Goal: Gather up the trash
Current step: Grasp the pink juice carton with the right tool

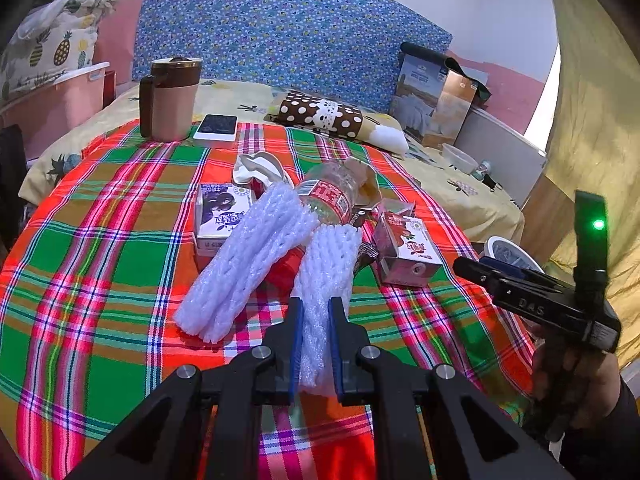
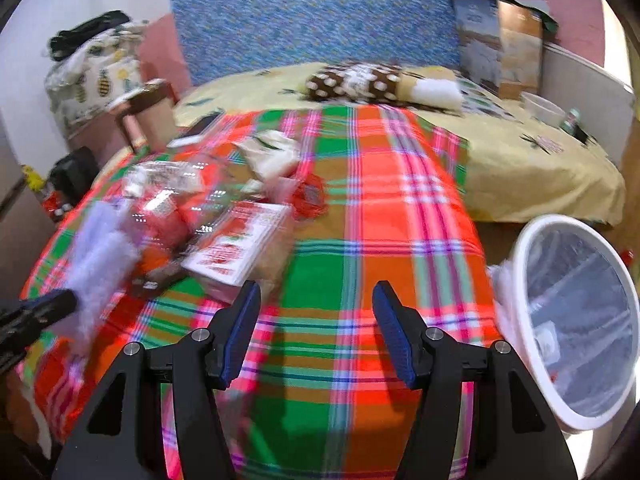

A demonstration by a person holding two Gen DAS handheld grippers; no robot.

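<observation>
Left wrist view: left gripper (image 1: 316, 344) pinches a white foam net (image 1: 326, 280) on the plaid cloth (image 1: 100, 264); right gripper (image 2: 316, 332) spread, empty. Next, presumably, carry it to the bin (image 2: 520, 252) beside the cloth.

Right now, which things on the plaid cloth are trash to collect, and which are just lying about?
Trash job:
foam net, shut in the left tool
second foam net
plastic bottle
purple carton
red carton
white bin

Lying about:
mug
phone
polka-dot pillow
</observation>
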